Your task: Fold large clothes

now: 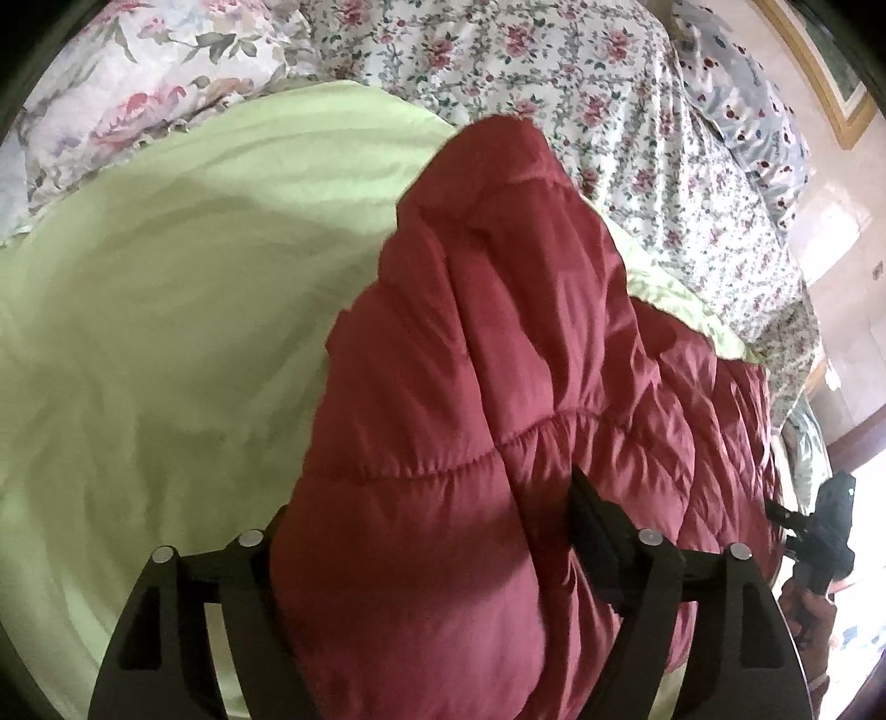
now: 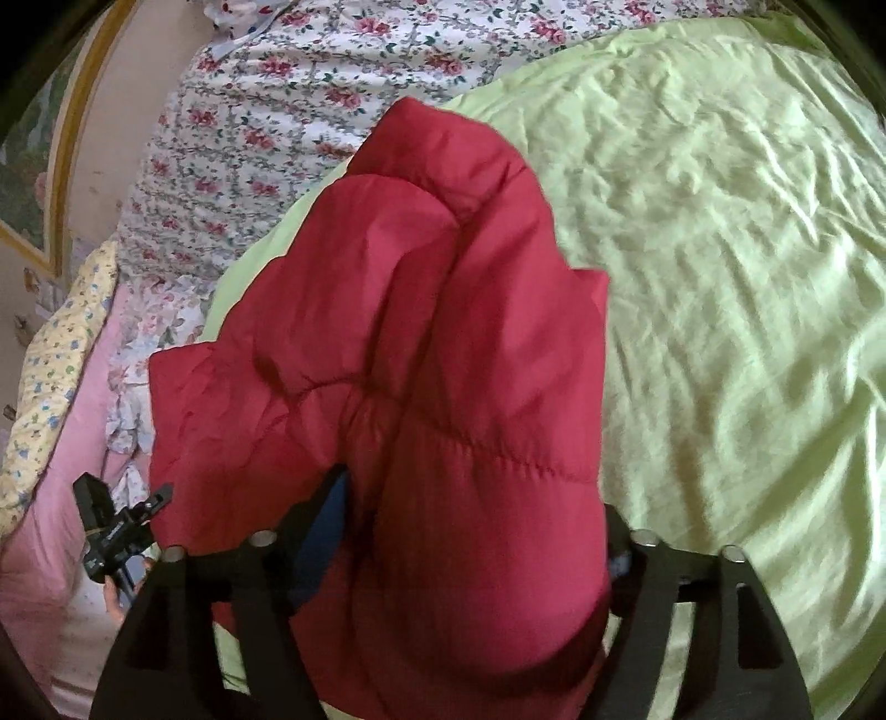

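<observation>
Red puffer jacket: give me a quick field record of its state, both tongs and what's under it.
garment: red puffer jacket, quilted, bunched and draped forward
left tongs: shut on a thick fold of the jacket
right tongs: shut on another thick fold
surface: light green sheet, wrinkled
beyond: floral bedding
fold status: not flat or folded yet

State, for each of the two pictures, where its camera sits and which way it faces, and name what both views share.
Left wrist: on the left gripper, facing along its fingers over the red padded jacket clamped between them; the other gripper shows far right.
Right wrist: on the right gripper, facing along its fingers, also clamping the jacket; the other gripper shows lower left.
Shared: jacket, green sheet, floral bedding.
</observation>
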Motion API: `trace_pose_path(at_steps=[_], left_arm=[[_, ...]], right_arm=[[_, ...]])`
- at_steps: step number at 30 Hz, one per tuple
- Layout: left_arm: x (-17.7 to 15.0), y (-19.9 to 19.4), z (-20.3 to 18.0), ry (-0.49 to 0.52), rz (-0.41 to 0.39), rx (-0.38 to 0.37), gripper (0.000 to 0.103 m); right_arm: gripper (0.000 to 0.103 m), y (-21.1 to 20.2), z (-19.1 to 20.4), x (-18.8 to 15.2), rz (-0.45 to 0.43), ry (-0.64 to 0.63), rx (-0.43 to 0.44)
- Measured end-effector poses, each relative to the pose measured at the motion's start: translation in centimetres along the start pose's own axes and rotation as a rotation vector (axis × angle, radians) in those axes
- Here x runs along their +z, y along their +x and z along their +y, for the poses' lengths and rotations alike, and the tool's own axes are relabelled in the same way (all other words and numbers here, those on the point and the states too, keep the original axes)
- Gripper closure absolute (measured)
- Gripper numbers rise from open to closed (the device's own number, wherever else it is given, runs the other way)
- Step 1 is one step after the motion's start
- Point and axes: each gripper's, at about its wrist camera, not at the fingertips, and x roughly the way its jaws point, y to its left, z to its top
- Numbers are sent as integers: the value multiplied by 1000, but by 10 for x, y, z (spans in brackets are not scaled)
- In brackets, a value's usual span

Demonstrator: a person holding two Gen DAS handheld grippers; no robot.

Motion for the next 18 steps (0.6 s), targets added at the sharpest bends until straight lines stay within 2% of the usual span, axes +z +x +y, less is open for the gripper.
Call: trace_pose_path(at_steps=[3,9,18], left_arm=[[4,-4,1,-17,-13,9,20],[17,-8,-19,25,-71,137,19],[31,2,-43,62,-96,148,21]], right_arm=[[19,-5,-1,6,-19,4,0],[18,-5,5,27,-57,-19,-28],[17,12,13,55,-78,-34,-68]])
